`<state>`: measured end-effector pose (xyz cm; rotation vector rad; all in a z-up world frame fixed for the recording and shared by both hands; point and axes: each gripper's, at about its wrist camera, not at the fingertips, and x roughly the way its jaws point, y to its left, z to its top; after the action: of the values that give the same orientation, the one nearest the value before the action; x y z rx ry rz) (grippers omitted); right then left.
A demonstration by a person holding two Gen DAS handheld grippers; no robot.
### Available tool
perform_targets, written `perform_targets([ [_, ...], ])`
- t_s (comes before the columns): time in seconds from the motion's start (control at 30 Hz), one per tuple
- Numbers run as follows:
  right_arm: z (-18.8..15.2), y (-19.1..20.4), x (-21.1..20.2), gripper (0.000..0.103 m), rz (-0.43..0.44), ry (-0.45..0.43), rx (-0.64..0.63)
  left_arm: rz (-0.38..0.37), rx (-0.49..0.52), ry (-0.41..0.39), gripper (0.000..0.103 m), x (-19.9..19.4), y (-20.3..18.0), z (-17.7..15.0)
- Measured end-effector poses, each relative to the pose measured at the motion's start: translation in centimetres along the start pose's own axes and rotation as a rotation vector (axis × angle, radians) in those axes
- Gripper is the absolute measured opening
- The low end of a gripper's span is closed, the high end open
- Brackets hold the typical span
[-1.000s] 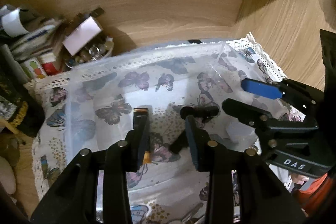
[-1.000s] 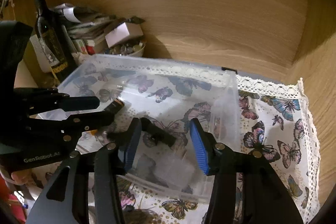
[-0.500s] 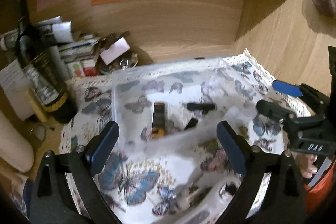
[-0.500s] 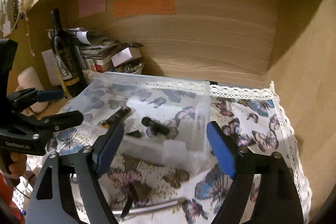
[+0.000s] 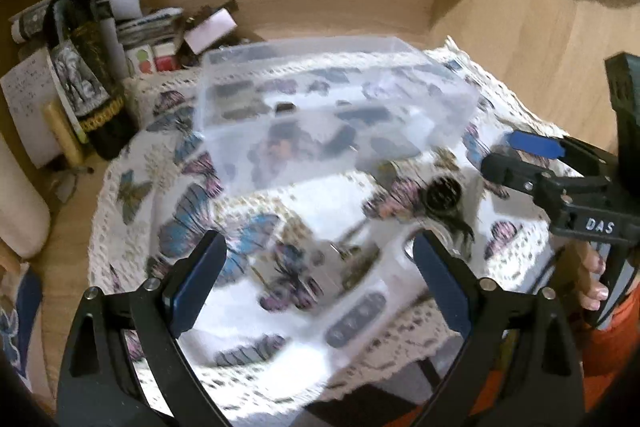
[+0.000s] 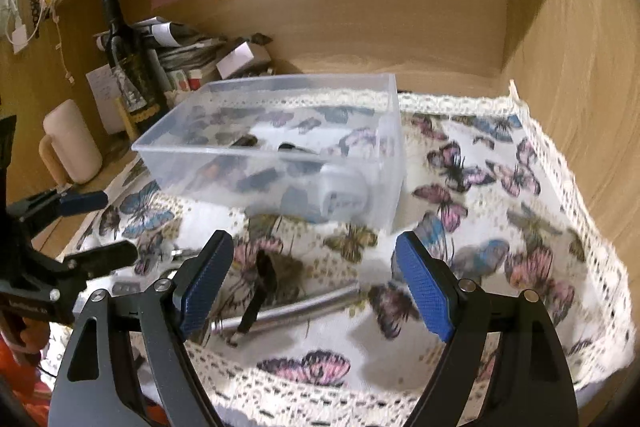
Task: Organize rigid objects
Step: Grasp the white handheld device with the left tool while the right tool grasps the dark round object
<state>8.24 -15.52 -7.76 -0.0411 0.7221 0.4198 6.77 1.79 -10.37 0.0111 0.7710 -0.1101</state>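
A clear plastic bin (image 5: 420, 67) (image 6: 384, 163) stands on the butterfly cloth (image 5: 304, 203) (image 6: 500, 227) and holds several small dark objects and a white one (image 6: 344, 191). My left gripper (image 5: 320, 283) is open and empty, held above the cloth in front of the bin. My right gripper (image 6: 316, 279) is open and empty, also in front of the bin; it shows at the right of the left wrist view (image 5: 516, 155). On the cloth lie a metal rod (image 6: 296, 311), a small black stick (image 6: 260, 295), a white remote (image 5: 360, 311) and a black round object (image 5: 442, 195).
A dark wine bottle (image 5: 80, 55) (image 6: 128, 63), stacked papers and small boxes (image 5: 168, 27) crowd the back left corner. A cream mug (image 6: 72, 143) stands at the left. Wooden walls (image 6: 568, 75) close the back and right side.
Both grippers opened wide and pulled back out of the bin toward the front. The orange-and-black object the left gripper held now lies in the bin.
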Motion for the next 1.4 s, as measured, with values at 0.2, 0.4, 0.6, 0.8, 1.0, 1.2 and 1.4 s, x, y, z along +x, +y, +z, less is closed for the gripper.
perform_targets([
  [0.2,-1.0,-0.2,0.1,0.080,-0.005,0.026,-0.004,-0.048,0.042,0.035,0.093,1.1,-2.1,-1.6],
  [0.4,-1.2,-0.4,0.4,0.070,0.010,0.045,-0.008,-0.110,0.090,0.075,0.063,2.2,-3.6,-2.2],
  [0.6,-1.1,0.3,1.3,0.058,0.035,0.074,-0.042,-0.129,0.149,0.091,0.056,3.4,-4.8,-2.3],
  [0.8,-0.5,1.2,3.3,0.056,0.064,0.117,-0.079,-0.145,0.166,0.075,0.050,4.2,-4.8,-2.1],
  [1.0,-0.1,1.4,6.6,0.037,0.080,0.210,-0.089,-0.132,0.117,0.076,0.038,4.6,-3.8,-1.2],
  [1.2,0.1,1.5,6.0,0.027,0.061,0.168,-0.100,-0.092,0.071,0.048,0.038,3.9,-1.9,-0.1],
  [1.4,0.9,1.1,4.2,0.027,0.055,0.095,-0.069,-0.056,0.011,-0.036,0.038,1.7,0.4,1.9],
])
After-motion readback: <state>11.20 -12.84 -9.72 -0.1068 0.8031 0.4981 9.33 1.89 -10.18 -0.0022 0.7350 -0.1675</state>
